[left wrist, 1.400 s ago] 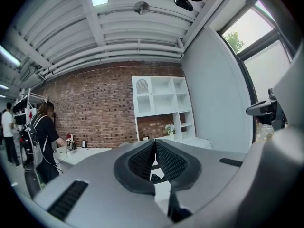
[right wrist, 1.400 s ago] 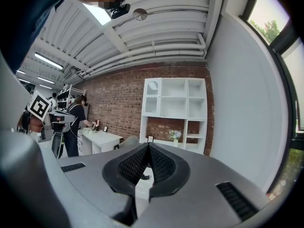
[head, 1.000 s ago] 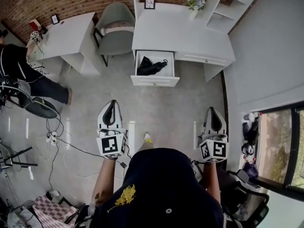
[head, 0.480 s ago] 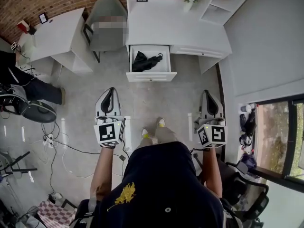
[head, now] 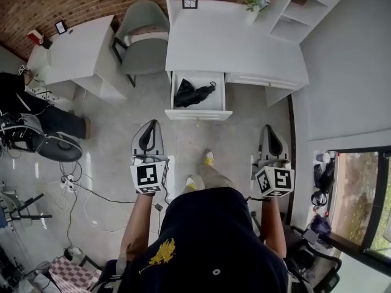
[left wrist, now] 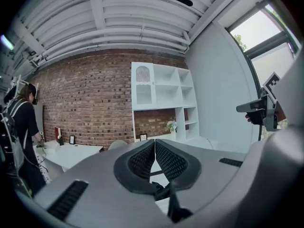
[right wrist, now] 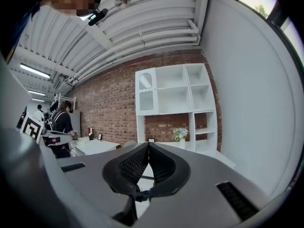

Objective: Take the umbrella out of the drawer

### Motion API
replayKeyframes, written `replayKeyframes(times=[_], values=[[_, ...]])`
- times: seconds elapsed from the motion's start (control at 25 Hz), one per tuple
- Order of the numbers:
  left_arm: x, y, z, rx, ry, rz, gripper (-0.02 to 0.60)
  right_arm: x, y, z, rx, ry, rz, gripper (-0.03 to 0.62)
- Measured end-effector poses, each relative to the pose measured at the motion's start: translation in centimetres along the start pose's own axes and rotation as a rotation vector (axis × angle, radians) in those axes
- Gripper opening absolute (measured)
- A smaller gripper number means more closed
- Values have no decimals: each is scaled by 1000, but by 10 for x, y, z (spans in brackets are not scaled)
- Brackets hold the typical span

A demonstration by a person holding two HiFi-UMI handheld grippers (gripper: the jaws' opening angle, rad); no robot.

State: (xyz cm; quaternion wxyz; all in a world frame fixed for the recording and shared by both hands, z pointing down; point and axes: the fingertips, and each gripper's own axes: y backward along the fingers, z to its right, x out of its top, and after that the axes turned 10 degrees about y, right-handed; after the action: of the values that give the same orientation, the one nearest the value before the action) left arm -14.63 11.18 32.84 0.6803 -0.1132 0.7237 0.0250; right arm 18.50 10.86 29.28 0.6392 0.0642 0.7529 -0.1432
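Note:
A folded black umbrella point(head: 193, 93) lies in the open white drawer point(head: 198, 114) under the white desk point(head: 232, 41), seen in the head view. My left gripper point(head: 151, 123) is held over the floor just short of the drawer's front, off its left corner, pointing at the desk. My right gripper point(head: 269, 127) is level with it, to the right of the drawer. Both are shut and hold nothing. In the left gripper view the left gripper point(left wrist: 155, 142) has its pads pressed together. The right gripper point(right wrist: 148, 144) looks the same in its own view.
A grey chair point(head: 143, 38) stands left of the desk, beside a second white table point(head: 73, 50). White shelves point(head: 305, 5) and a flower vase point(head: 255, 2) are at the back right. A person point(head: 24, 96) stands at far left. Cables point(head: 73, 182) lie on the floor.
The person has stepped toward the desk and both shut grippers have moved forward, closer to the open drawer. The umbrella has not moved.

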Motion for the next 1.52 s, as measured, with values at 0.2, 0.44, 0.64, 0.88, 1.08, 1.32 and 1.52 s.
replayKeyframes(times=[0.2, 0.44, 0.64, 0.88, 1.08, 1.32, 1.52], values=[[16, -60, 2, 28, -30, 13, 18, 16, -68, 28, 38, 13, 56, 23], [35, -128, 29, 26, -36, 15, 18, 19, -129, 77, 56, 0, 73, 24], [50, -154, 10, 89, -89, 1, 18, 13, -183, 87, 94, -47, 79, 23], [47, -169, -16, 125, -45, -14, 18, 13, -221, 76, 154, -29, 62, 23], [52, -192, -34, 99, -43, 22, 18, 28, -249, 59, 143, -27, 93, 23], [60, -211, -43, 40, -23, 44, 18, 51, -258, 50, 105, 6, 121, 23], [62, -226, -48, 9, -13, 51, 18, 56, -263, 47, 83, 23, 121, 23]])
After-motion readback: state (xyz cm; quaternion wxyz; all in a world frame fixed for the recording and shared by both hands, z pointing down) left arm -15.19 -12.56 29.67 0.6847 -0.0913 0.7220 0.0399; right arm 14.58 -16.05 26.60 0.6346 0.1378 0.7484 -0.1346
